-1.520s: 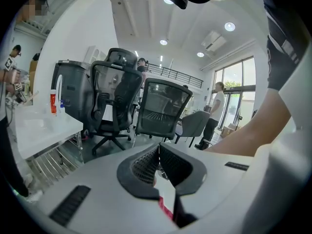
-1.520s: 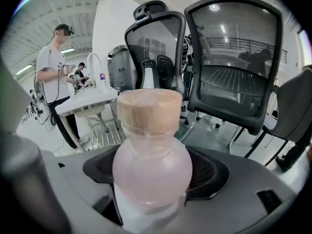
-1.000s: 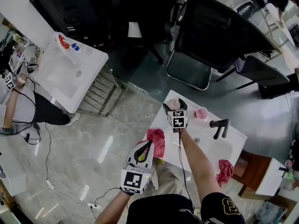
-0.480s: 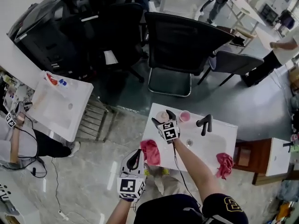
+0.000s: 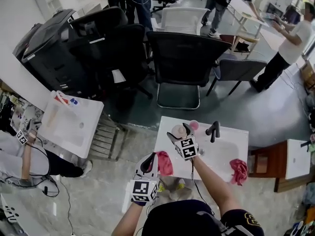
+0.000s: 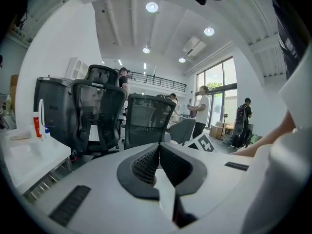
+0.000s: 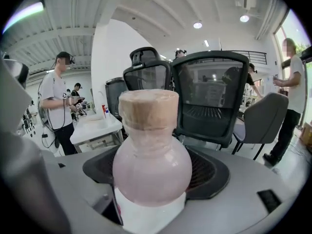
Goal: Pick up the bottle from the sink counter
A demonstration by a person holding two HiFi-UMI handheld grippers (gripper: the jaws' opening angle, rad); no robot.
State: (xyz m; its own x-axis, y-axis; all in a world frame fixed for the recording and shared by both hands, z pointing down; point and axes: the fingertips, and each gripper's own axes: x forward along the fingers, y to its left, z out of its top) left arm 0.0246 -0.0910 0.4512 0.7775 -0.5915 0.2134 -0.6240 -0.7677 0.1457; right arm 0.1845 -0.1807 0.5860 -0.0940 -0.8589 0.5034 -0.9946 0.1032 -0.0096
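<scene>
The bottle (image 5: 178, 131) has a pale pink body, a tan cap and a white label. It stands upright between the jaws of my right gripper (image 5: 179, 133), over the back left part of the white sink counter (image 5: 166, 127). In the right gripper view the bottle (image 7: 151, 165) fills the middle, and the right gripper (image 7: 155, 179) is shut on it at its lower body. My left gripper (image 5: 151, 158) hangs lower, at the counter's front left edge beside a red cloth (image 5: 165, 162). In its own view the left gripper (image 6: 158, 150) is shut, its pads meeting with nothing between them.
On the counter are a black faucet (image 5: 213, 130), a pink cup (image 5: 194, 125) and a second red cloth (image 5: 239, 164) at the right edge. Black office chairs (image 5: 184, 58) stand behind it. Another white sink unit (image 5: 69, 119) is at the left, with a person (image 5: 24, 154) beside it.
The head view has swung and pulled back. The right gripper keeps its hold on the bottle, which now shows closer to the pink cup. The left gripper stays shut by the counter's front left.
</scene>
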